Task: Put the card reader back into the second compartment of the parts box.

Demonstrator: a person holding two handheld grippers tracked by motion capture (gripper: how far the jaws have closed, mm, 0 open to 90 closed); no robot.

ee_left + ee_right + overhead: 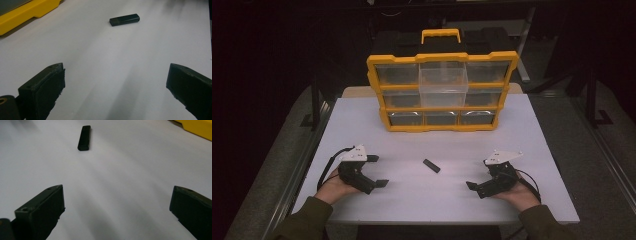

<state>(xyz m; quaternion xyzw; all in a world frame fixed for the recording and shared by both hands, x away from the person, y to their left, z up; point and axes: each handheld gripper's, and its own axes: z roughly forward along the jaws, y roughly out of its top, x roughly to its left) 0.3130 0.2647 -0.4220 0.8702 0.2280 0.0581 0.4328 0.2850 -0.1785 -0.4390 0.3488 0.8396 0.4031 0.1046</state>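
A small black stick (431,165) lies flat on the white table (532,150), near the middle of its near half, touching nothing. The left gripper (378,171) rests on the table to the stick's left, the right gripper (478,173) to its right, both well apart from it and turned inward toward it. Each gripper's jaws stand wide open with nothing between them. At the far side of the table stands a yellow organizer box (442,92) with clear drawers, its handle on top.
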